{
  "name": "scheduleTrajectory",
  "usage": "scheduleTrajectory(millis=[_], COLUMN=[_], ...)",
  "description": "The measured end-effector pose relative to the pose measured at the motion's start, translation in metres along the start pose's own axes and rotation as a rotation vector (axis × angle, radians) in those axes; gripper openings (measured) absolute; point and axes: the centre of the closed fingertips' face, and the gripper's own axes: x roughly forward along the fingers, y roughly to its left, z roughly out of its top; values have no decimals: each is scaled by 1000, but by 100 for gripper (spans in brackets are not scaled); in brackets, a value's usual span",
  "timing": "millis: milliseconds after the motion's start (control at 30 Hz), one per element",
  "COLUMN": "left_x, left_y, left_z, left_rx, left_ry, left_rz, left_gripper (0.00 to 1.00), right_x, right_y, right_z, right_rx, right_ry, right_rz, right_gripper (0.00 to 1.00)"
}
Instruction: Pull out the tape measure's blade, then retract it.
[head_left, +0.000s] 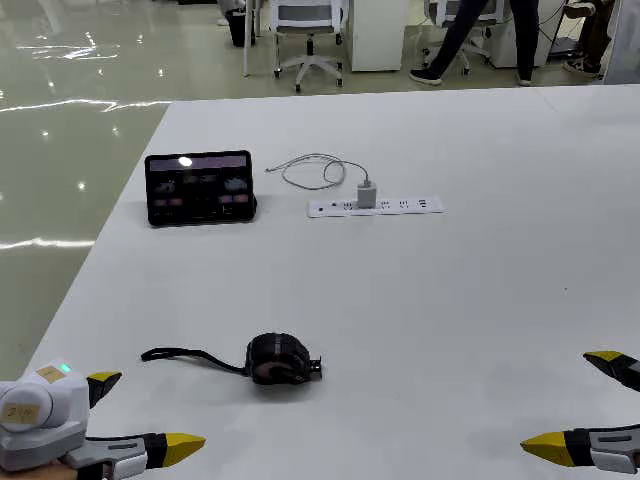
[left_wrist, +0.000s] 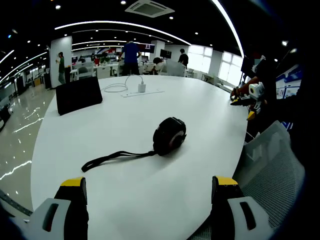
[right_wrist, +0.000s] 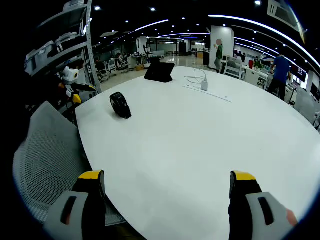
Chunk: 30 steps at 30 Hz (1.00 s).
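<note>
Tape measure (head_left: 278, 358), round, black, on smooth white table (head_left: 450, 300); left gripper (left_wrist: 149, 181) and right gripper (right_wrist: 166, 175) fingers (left_wrist: 72, 181) spread.

Left gripper (head_left: 148, 410): pale grey moulded jaw bodies with black inner faces and yellow caps on the fingertips (left_wrist: 74, 182). Each grey body has one oblong slot behind its cap. Right gripper (head_left: 568, 400): same build, with grey bodies, black faces, yellow-capped tips and matching slots.
</note>
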Motion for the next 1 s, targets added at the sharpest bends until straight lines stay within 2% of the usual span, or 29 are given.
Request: scheduleTrajectory(millis=[400, 700, 933, 1000], left_x=[1, 1, 1, 2], left_y=[3, -1, -1, 0], left_z=[-3, 0, 8, 8], left_rx=[0, 10, 25, 22], left_ry=[3, 1, -34, -30], left_rz=[-3, 1, -17, -18], left_gripper=[100, 100, 100, 100], right_x=[0, 0, 1, 1], right_y=[1, 2, -1, -3], right_z=[-2, -1, 2, 2], right_rx=[3, -2, -3, -2], right_ry=[5, -8, -14, -13], right_rz=[1, -1, -3, -8], right_gripper=[100, 100, 100, 100])
